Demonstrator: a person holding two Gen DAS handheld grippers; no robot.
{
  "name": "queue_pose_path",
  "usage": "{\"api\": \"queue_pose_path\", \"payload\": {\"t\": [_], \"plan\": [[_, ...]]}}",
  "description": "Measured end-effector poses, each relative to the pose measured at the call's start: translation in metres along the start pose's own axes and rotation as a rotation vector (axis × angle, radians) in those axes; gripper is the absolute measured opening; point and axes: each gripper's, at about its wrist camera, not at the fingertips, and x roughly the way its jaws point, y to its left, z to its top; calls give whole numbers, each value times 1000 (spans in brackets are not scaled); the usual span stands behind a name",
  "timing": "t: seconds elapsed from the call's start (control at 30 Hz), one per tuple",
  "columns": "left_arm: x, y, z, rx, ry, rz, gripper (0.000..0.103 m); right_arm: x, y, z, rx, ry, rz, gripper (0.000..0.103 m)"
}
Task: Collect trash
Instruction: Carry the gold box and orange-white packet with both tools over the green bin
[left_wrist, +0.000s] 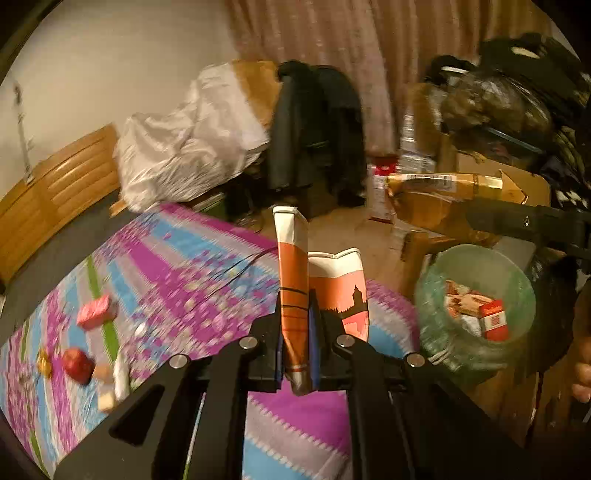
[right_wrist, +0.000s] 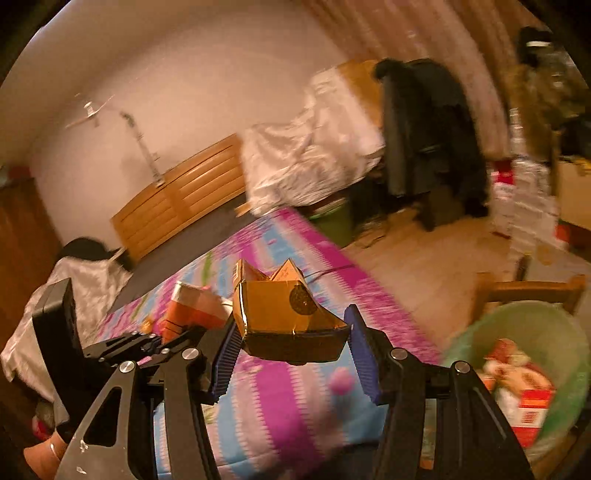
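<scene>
L gripper (left_wrist: 297, 354) is clamped on a flattened orange-and-white carton (left_wrist: 293, 295), pads tight on its lower end, carton sticking up above the bed. A 2nd piece of same carton w/ a skyline print (left_wrist: 345, 291) shows just right of the pads; can't tell if it's attached or loose.

R gripper (right_wrist: 293, 347) holds a squashed gold cardboard box (right_wrist: 280, 314) btwn its blue pads (right_wrist: 364, 354), jaws roughly half apart, both pads touching the box sides. Same box (left_wrist: 443, 192) seen in L view, held out over the floor at right.

Green trash bin (left_wrist: 476, 306) sits on the floor by the bed edge, lower right in both views, w/ red-and-white packets (left_wrist: 487, 317) inside. Also seen from R wrist (right_wrist: 532, 369).

Bedsheet (left_wrist: 177, 280) is purple/blue/pink patterned. Still on it at left: pink box (left_wrist: 94, 312), red apple (left_wrist: 77, 363), gold wrapper (left_wrist: 44, 360), a few pale bits near the apple, blurred.

Bkgd: wooden headboard (left_wrist: 62, 184), white plastic-covered bundle (left_wrist: 184, 140), dark jacket (left_wrist: 317, 125) on a chair, curtain (left_wrist: 332, 37).
</scene>
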Motion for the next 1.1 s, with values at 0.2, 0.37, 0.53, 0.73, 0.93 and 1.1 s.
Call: {"api": "queue_pose_path", "payload": {"t": [0.2,0.37,0.53,0.73,0.93,1.1], "plan": [[20,-56,35,99,-5,-77,9,-41,-62,6,12,-46,-201,56],[33,-104,59,198,-27,-120,9,-68,-108,12,31,-60,-334,56],[51,-145,73,266,-23,-155,9,-89,-157,20,73,-73,-461,56],[71,-182,76,324,4,-180,9,-102,-190,26,100,-72,-551,56],[86,-206,75,364,32,-193,9,-95,-209,19,120,-30,-580,56],[93,-214,73,371,51,-201,9,-85,-209,10,121,4,-587,56]]}}
